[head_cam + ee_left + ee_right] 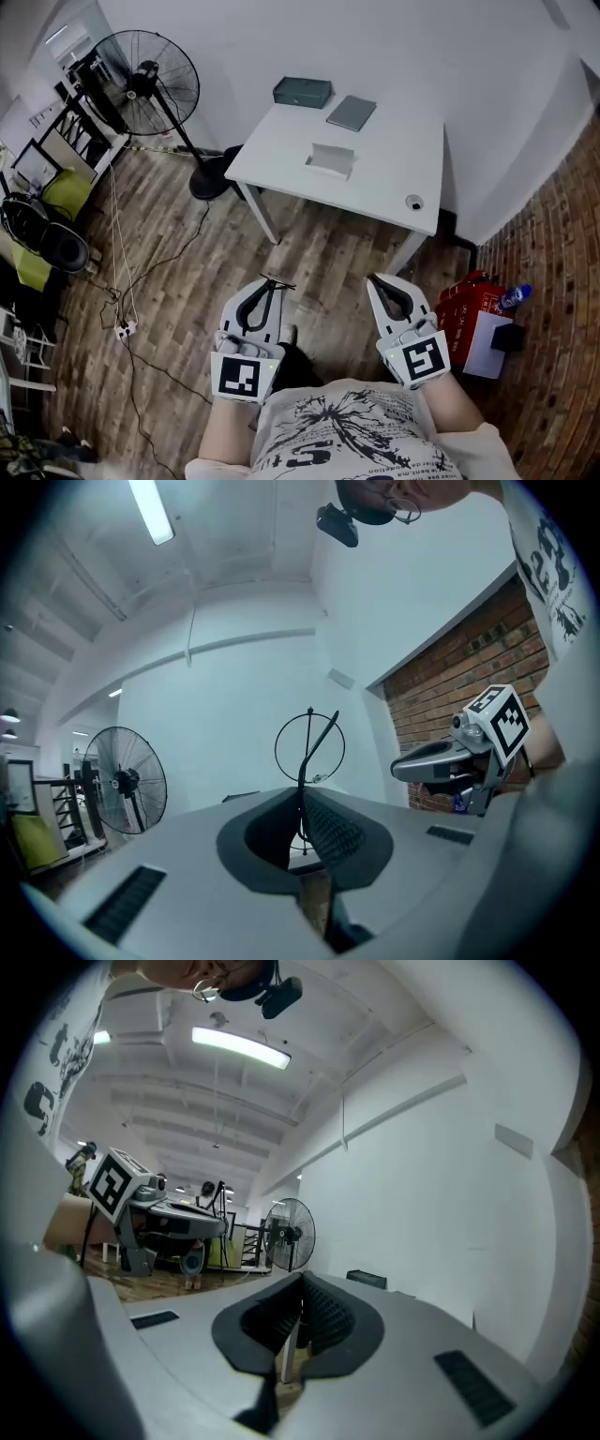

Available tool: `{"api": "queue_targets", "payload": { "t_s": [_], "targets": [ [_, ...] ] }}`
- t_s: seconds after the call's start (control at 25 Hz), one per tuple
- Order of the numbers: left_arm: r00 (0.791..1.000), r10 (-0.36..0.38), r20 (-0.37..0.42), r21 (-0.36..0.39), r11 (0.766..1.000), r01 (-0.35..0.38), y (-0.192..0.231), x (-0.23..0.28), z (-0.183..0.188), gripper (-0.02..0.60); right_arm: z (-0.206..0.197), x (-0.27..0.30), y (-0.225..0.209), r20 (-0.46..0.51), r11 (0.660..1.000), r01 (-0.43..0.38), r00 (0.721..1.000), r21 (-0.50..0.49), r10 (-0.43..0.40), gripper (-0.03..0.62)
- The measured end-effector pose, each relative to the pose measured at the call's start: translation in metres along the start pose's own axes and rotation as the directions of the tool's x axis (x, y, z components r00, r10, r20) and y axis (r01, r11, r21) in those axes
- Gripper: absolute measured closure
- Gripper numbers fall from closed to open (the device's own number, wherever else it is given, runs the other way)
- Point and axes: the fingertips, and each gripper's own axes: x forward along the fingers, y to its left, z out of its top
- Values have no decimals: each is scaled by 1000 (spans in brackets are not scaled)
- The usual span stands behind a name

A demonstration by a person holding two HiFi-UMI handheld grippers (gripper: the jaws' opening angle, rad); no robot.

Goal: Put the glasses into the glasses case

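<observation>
Thin black wire glasses [309,746] with round lenses stick up from my left gripper [302,797], which is shut on one of their arms. In the head view the glasses [275,283] show as a fine dark line at the tip of the left gripper [264,287], held over the wooden floor in front of the person. My right gripper [374,281] is beside it, shut with nothing between its pads [314,1309]. A dark green box-like case [302,92] lies at the far edge of the white table [281,150], well ahead of both grippers.
On the table also lie a grey flat item [352,112], a white open box [330,159] and a small round object [413,202]. A standing fan [150,84] is to the left, cables [122,281] trail on the floor, and a red box [466,314] sits by the brick wall.
</observation>
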Motion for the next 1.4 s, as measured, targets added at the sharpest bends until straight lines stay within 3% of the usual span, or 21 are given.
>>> {"api": "queue_targets", "payload": {
  "t_s": [0.12,0.28,0.48,0.68,0.96,1.2,1.28,1.4],
  "targets": [
    [999,-53,8,-1,999,53,47,35,-3,560,8,56,-1,22,998,57,998,11,-57,579],
    [989,-142,30,5,990,142,111,83,-6,560,-1,123,-13,-93,987,163,983,12,-161,579],
    [968,-247,38,-2,969,247,181,133,-23,560,-2,196,-22,-130,957,290,949,13,-286,579],
    [936,-351,12,52,935,350,225,177,-37,560,-8,250,-29,-164,920,390,910,23,-382,579],
    [895,-445,-41,75,892,447,239,227,-70,559,-44,284,-51,-239,879,468,867,90,-437,579],
    [862,-491,-129,90,860,503,233,291,-101,560,-60,307,-90,-235,862,497,854,104,-464,579],
    [840,-513,-178,96,840,533,226,318,-113,559,-65,317,-110,-244,857,506,847,98,-472,579],
    [791,-554,-261,89,802,591,212,356,-134,560,-71,331,-139,-263,855,511,839,87,-475,579]
  ]
}}
